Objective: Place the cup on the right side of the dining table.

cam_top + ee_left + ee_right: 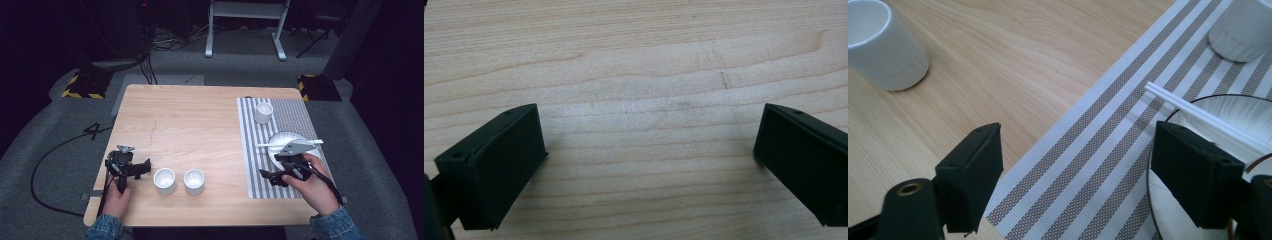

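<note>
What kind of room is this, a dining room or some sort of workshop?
Probably a lab or studio set up for recording, not a home. The wooden table with its striped placemat and white cups stands on grey carpet, with loose cables, a white metal stand and hazard-striped floor blocks around it.

A pale wooden tabletop (200, 115) stands on grey carpet floor (40, 135) in a dark room, lit mainly from above. Behind it, a white metal frame (245, 25) rises from the floor. Two black-and-yellow striped blocks (82, 86) sit at the far corners. Black cables (55, 150) trail across the carpet.
</note>
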Demonstrator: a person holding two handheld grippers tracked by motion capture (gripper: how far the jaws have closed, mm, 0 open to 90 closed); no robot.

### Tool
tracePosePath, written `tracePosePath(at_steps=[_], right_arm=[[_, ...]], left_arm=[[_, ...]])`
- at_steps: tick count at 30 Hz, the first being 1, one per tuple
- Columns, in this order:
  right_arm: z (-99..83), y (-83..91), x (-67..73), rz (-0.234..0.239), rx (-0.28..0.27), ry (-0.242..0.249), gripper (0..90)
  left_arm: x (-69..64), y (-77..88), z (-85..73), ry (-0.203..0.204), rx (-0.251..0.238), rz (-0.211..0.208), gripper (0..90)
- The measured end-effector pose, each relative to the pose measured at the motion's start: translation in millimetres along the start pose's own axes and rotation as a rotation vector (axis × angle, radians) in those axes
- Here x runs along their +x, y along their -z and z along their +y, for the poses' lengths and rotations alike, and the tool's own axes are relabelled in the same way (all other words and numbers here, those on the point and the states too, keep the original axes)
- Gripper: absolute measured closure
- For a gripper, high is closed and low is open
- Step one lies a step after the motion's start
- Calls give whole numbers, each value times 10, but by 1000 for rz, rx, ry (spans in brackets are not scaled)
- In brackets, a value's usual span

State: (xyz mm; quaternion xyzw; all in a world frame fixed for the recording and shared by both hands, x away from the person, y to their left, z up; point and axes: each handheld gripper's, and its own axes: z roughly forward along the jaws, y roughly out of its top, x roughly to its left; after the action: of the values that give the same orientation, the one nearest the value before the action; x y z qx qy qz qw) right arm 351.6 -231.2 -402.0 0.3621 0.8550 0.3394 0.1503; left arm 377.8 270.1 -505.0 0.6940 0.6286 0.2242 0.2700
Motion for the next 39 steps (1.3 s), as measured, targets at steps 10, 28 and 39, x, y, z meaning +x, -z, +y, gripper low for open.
tracePosePath(at_steps=[10, 28, 39], right_arm=[[-207, -100, 68, 5, -53, 3, 214], [-574, -396, 148, 4, -79, -26, 214], [-712, -532, 176, 11, -65, -47, 210]], left_arm=[[0, 0, 0, 0, 1, 0, 3], [0, 0, 0, 0, 0, 0, 3], [0, 0, 0, 0, 1, 0, 3]])
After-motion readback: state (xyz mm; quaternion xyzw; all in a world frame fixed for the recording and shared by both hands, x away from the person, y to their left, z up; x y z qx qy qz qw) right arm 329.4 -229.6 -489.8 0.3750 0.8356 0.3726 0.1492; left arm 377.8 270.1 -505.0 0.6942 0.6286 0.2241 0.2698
